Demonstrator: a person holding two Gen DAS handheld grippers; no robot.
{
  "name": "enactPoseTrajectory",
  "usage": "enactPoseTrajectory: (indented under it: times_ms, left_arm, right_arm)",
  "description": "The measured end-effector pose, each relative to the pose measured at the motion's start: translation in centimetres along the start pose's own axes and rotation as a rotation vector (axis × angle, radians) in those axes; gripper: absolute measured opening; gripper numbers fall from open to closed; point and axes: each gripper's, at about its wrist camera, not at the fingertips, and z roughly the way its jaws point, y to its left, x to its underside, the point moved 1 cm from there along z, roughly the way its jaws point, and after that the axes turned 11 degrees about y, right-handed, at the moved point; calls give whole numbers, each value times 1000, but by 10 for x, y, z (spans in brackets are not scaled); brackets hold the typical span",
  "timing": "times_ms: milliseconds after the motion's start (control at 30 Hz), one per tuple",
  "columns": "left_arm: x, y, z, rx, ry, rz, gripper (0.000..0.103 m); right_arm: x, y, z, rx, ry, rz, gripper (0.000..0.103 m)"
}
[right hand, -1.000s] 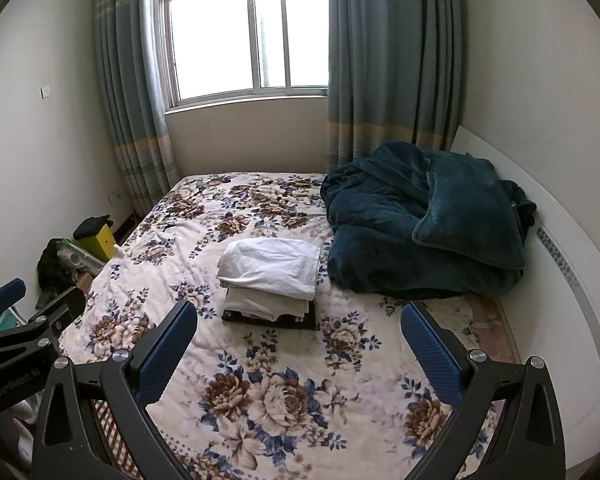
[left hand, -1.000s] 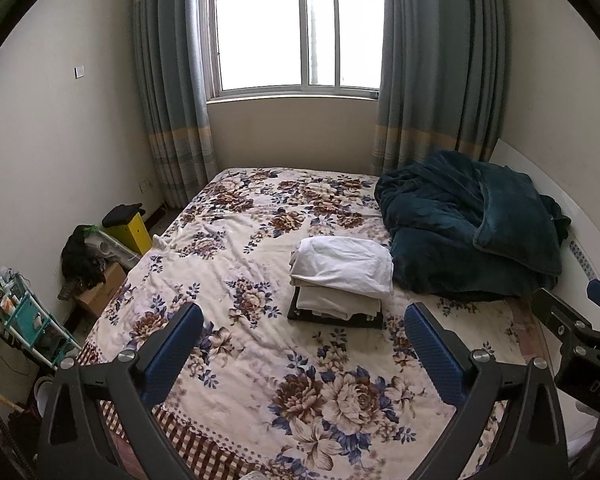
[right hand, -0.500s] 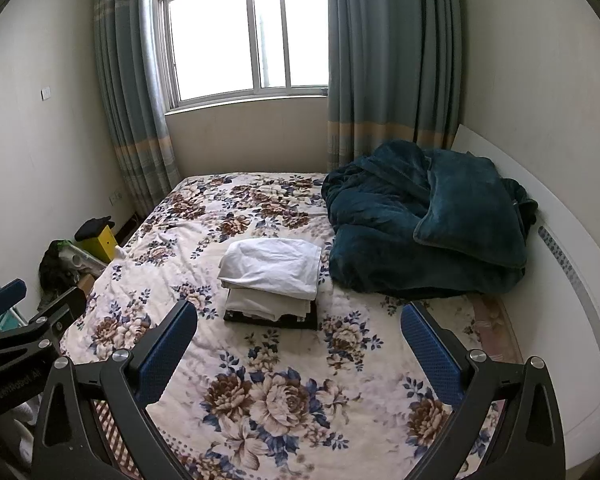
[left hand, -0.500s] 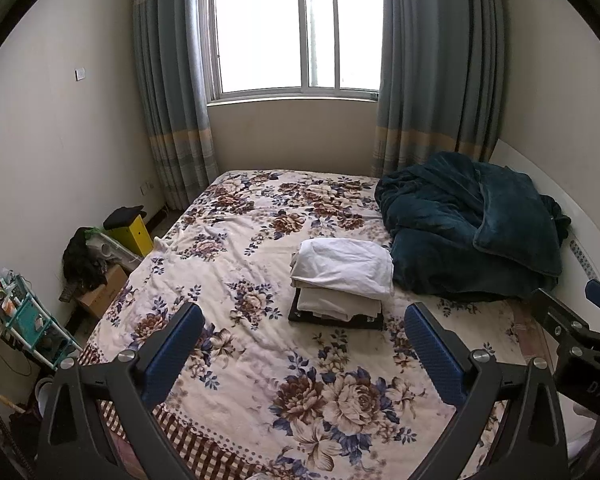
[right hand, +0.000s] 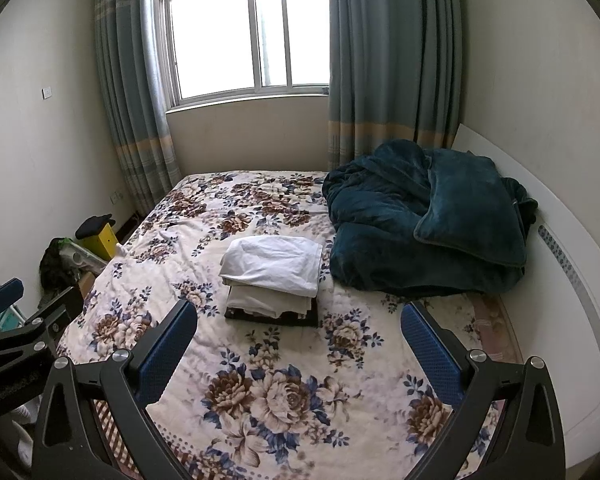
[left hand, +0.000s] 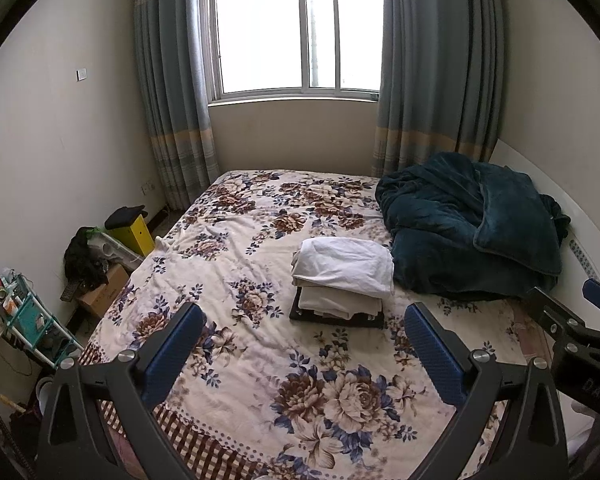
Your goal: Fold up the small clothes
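Both claws hang level above the near edge of the bed [left hand: 228, 248], pointing toward the window. The left claw [left hand: 304, 340] has its blue pads spread wide with nothing between them; the right claw [right hand: 300, 338] is spread the same way, also empty. The two sit side by side, each visible at the edge of the other's view. The stack of folded clothes [left hand: 342, 276] rests mid-bed, just beside the heaped teal blanket [left hand: 468, 224] at the right edge.

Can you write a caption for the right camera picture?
Open right tongs hover over a flowery bed, facing stacked clothes.
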Motion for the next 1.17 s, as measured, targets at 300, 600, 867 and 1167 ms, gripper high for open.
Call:
enactPoseTrajectory:
  times_ms: [300,600,867,1167]
  left_arm:
    - [5,2,-5,-8,-8,-5,103]
    - [5,7,-9,-15,-7,-9,103]
    - [5,6,-8,-15,-4,-9,103]
    - [5,4,-9,-17,-14,-4,103]
  right_arm:
    - [0,0,1,1,-1,-3,103]
    - [1,2,-1,0,-3,-1,103]
    - [2,3,0,0,-1,1,103]
    - [2,6,-1,2,-7,1,103]
